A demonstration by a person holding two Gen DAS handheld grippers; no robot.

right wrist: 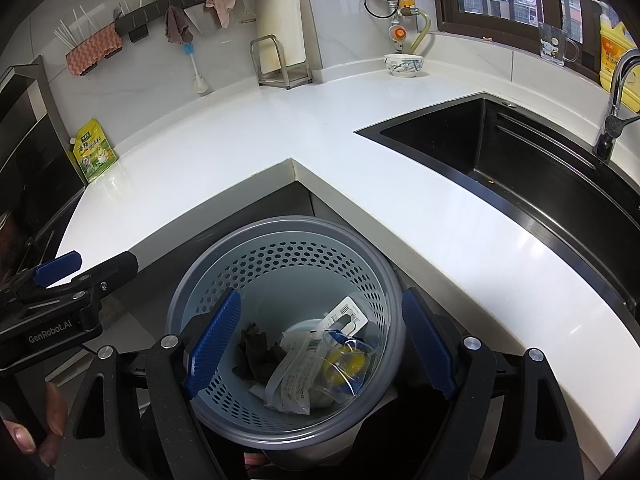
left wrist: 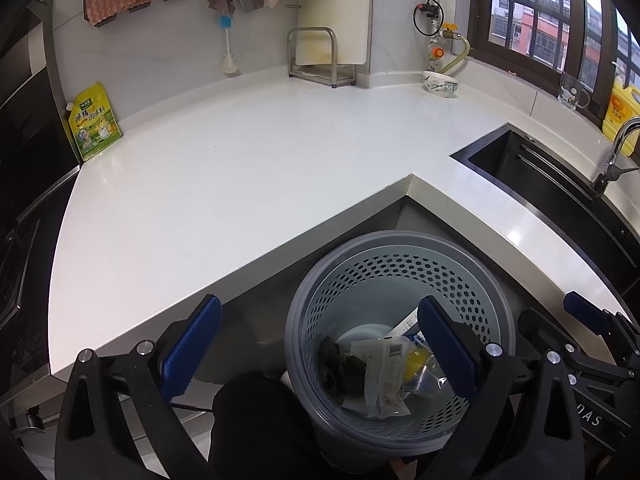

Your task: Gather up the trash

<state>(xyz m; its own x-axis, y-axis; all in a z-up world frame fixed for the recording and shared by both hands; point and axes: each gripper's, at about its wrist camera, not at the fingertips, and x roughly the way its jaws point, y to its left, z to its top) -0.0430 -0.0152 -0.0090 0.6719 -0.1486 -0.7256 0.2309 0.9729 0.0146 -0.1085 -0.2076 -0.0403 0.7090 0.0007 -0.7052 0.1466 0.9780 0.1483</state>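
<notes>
Inside perforated grey bin [right wrist: 288,280]: clear wrappers [right wrist: 296,376], black scrap [right wrist: 256,352].

Two matching handheld grippers, black frames with blue pads.
Left gripper [left wrist: 320,344] and right gripper [right wrist: 320,344] have ribbed blue finger pads, silver screws, and white "GenRobot.AI" lettering.

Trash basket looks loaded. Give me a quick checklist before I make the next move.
1. Left tongs open, nothing held: ok.
2. Right tongs open, nothing held: ok.
3. Wrappers lie inside the trash basket: ok.
4. Basket upright on the floor at the counter corner: ok.
5. Countertop free of loose trash: ok; only the yellow pouch and bowl stand at the back.
6. Sink free of trash: cannot tell.
</notes>
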